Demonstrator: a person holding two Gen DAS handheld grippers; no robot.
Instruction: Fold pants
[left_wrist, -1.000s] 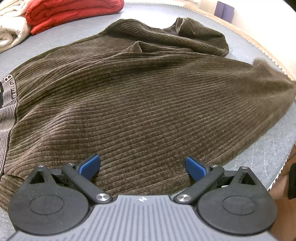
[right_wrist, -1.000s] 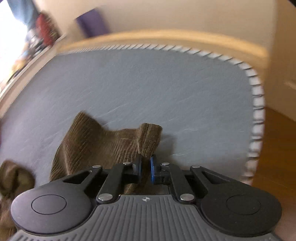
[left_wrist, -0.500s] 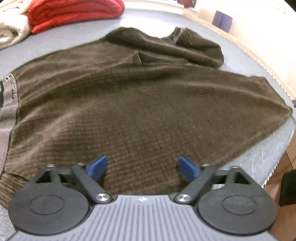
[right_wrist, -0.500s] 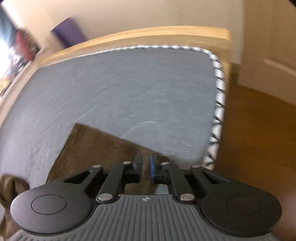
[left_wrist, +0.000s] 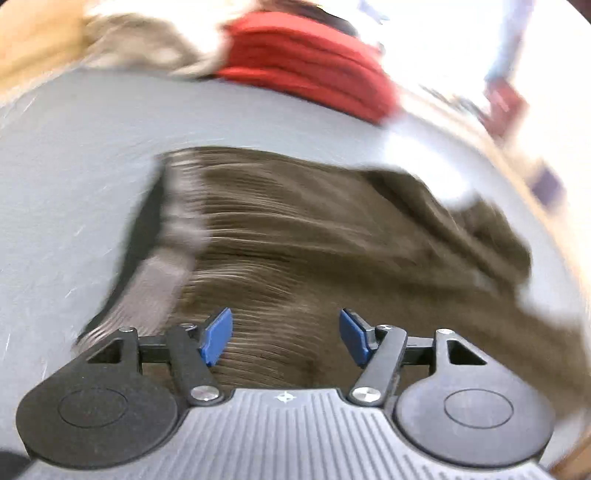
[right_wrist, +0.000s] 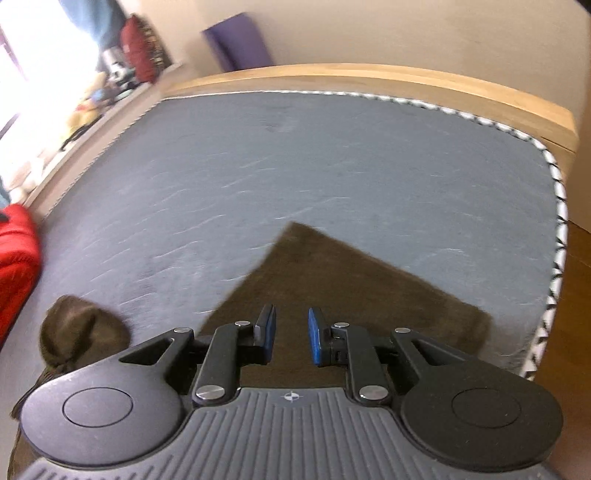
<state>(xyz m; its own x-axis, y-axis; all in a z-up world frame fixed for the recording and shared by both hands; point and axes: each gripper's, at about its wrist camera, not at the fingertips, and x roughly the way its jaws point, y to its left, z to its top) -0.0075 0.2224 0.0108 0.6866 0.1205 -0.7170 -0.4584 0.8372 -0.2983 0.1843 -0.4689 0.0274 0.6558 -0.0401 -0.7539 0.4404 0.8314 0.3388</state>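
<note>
on the grey mattress (right_wrist: 332, 155) lie the brown corduroy pants (left_wrist: 332, 251), spread flat with their grey ribbed waistband (left_wrist: 173, 236) at the left edge in the left wrist view, which is heavily blurred. the left gripper (left_wrist: 286, 338) hangs above the cloth near the waistband, its blue pads apart with only corduroy seen beneath them and nothing pinched; its jaws have just been closing, yet a wide gap remains. beyond the pants, a folded red blanket (left_wrist: 314, 62) sits at the far side beside a pale, fuzzy one (left_wrist: 147, 44).

from the right wrist, one pant leg end (right_wrist: 351, 288) shows as a flat brown corner pointing up the bed, near the mattress's patterned border (right_wrist: 557, 229). the right gripper (right_wrist: 291, 338) is above that cloth, released: its jaws have just been opening, a narrow gap between the pads and no fabric caught. a bunched bit of the same brown cloth (right_wrist: 81, 332) lies to the left. a wooden bed frame (right_wrist: 369, 75) rims the mattress.
</note>
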